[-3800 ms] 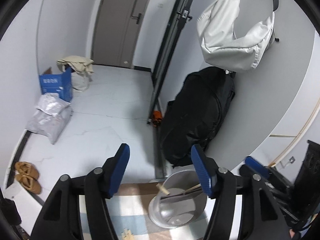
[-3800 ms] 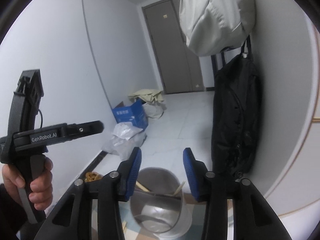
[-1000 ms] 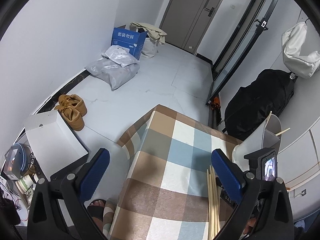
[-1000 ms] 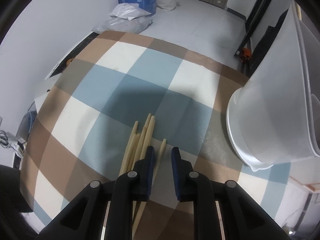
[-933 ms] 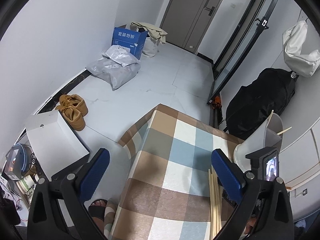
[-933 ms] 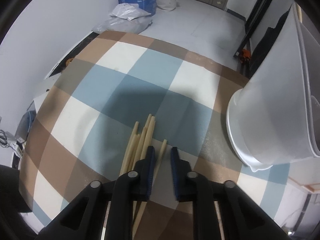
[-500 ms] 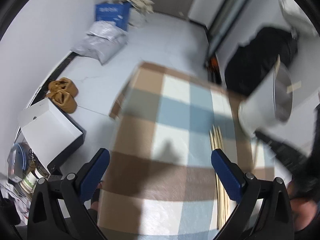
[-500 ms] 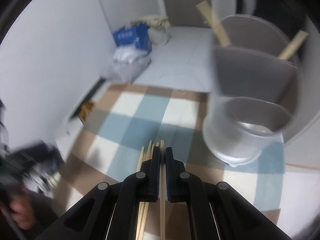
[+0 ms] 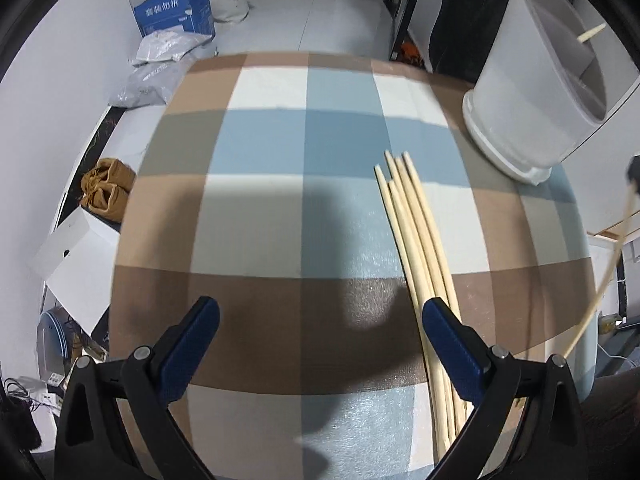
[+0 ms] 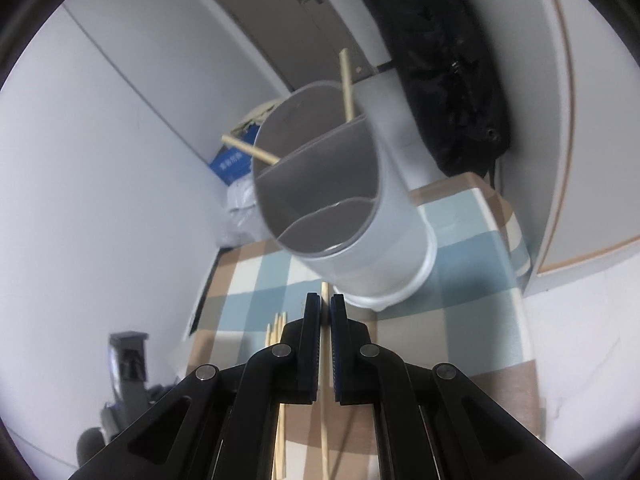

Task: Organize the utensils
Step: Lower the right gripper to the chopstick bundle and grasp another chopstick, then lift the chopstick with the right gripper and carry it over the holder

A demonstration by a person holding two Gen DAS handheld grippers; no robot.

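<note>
Chopsticks lie in a bunch on the checked tablecloth, side by side, with their thin tips pointing toward the white holder that stands near the far right corner of the table. The left gripper hangs above the cloth with its blue fingers spread wide and nothing between them; the bunch runs under its right finger. The right gripper has its jaws pulled in tight on one chopstick, whose tip pokes out just past the pads, right in front of the holder. This holder is split into parts inside (a wall runs across the middle), and two sticks already lean out of the back part. From the left camera the held stick shows as a thin tilted line at the far right edge. On the floor are a blue box and brown shoes
</note>
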